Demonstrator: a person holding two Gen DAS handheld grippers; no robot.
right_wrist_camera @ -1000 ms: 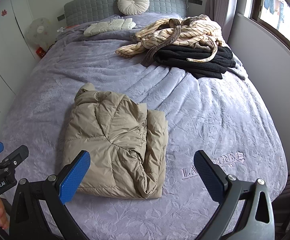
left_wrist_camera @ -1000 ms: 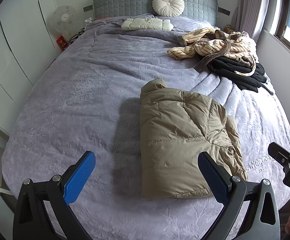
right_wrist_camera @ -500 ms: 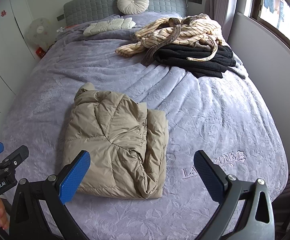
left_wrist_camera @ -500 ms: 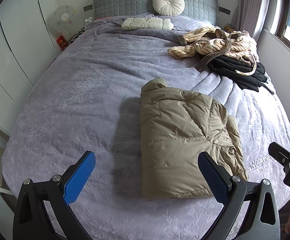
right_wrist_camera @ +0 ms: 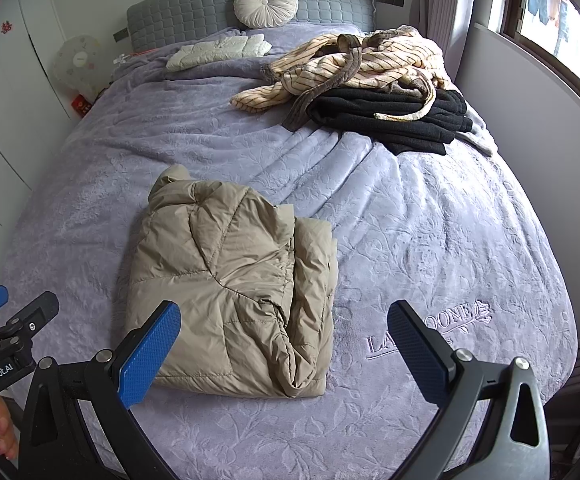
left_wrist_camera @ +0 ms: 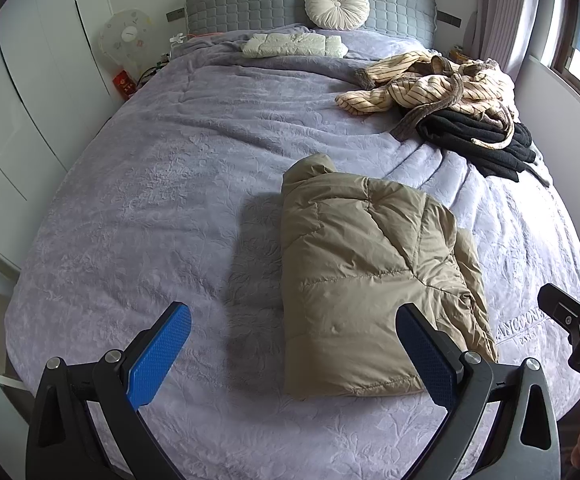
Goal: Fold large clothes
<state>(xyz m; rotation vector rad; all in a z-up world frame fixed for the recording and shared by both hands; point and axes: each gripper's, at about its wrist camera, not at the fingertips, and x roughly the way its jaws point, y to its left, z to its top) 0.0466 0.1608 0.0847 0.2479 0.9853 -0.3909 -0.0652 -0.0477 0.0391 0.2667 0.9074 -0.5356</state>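
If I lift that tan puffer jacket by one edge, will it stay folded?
Probably not. The jacket is soft, puffy quilting, so it would likely droop and unfold. Its shell looks smooth and slightly shiny, so layers may slide apart. It seems light for its bulk, barely denting the blanket. The loose stacked folds at its right edge would likely spill first.

Left tongs (left_wrist_camera: 293, 350): jaws spread wide, blue pads (left_wrist_camera: 158, 360) facing inward, nothing between them, held level and pointing forward. Right tongs (right_wrist_camera: 284, 350): same pose, jaws wide apart, empty, blue pads (right_wrist_camera: 149, 354) facing in. Both sit side by side at about the same height, each visible at the edge of the other's view; fingertips of a hand (right_wrist_camera: 0, 430) show at the lower left of the right wrist view.
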